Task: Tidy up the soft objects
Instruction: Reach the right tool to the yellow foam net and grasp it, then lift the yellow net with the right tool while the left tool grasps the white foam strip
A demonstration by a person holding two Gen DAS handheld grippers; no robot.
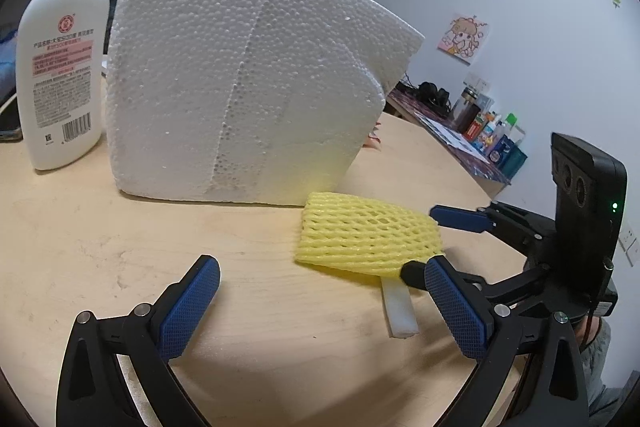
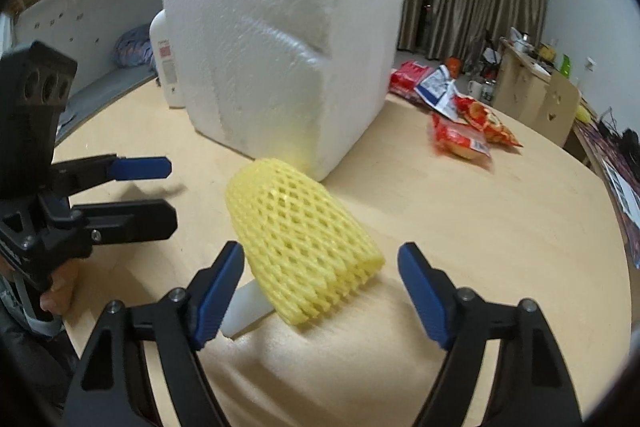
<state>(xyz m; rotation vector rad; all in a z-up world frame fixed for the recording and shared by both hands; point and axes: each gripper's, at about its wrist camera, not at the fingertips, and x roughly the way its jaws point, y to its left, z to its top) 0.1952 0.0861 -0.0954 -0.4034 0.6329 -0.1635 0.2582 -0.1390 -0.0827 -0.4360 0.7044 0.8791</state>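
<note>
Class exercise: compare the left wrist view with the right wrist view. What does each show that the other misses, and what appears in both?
Only the left wrist view shows the cartoon picture on the wall and the bottle's printed label.

Only the right wrist view shows the red snack packets behind the block and a hand gripping the left gripper.

Both show the yellow foam net, the white strip under it, the white foam block, the pump bottle and the wooden table.
</note>
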